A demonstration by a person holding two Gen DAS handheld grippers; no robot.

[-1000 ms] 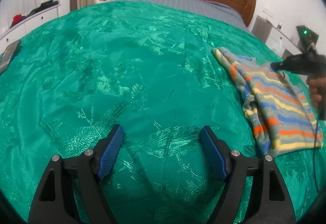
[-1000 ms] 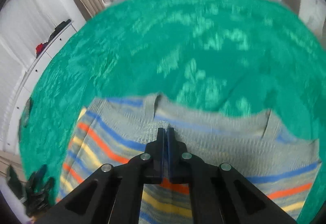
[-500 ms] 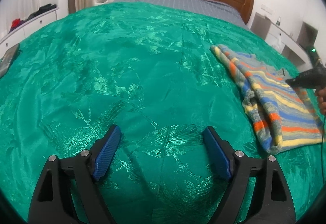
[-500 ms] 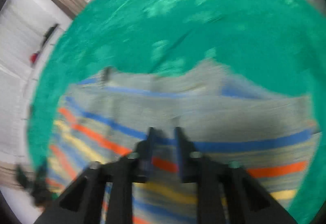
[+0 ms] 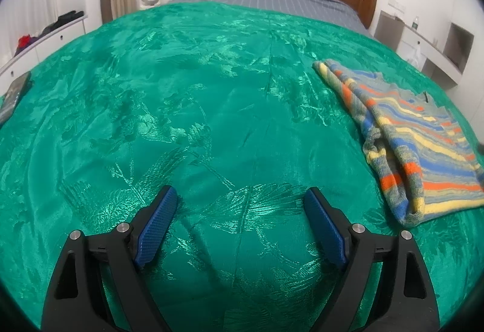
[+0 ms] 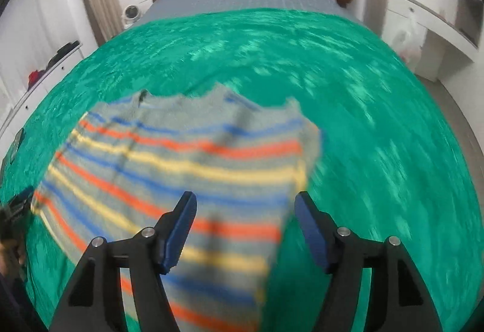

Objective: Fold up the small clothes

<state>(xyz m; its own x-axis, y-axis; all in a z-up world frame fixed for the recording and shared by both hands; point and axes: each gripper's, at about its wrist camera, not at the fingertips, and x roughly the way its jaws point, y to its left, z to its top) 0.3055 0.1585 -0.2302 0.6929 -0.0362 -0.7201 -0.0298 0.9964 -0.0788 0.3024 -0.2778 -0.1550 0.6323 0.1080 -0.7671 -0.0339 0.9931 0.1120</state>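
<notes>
Risk: your folded striped sweater [image 5: 423,144] could slump open along its rolled near edge if you snag it on a pass; the knit looks soft.
Sweater: it lies flat on the green bedspread [image 5: 196,120], at its right side.
Right gripper [image 6: 245,226]: jaws opening, nothing gripped; you hover tilted down over the sweater's near right corner.
Left gripper [image 5: 242,223]: spread wide, empty, angled down over bare bedspread, well apart from the sweater.

The right gripper [image 6: 245,205], jaws opening and empty, hangs over the striped sweater [image 6: 181,168] (blurred) on green bedspread [image 6: 378,120].
</notes>
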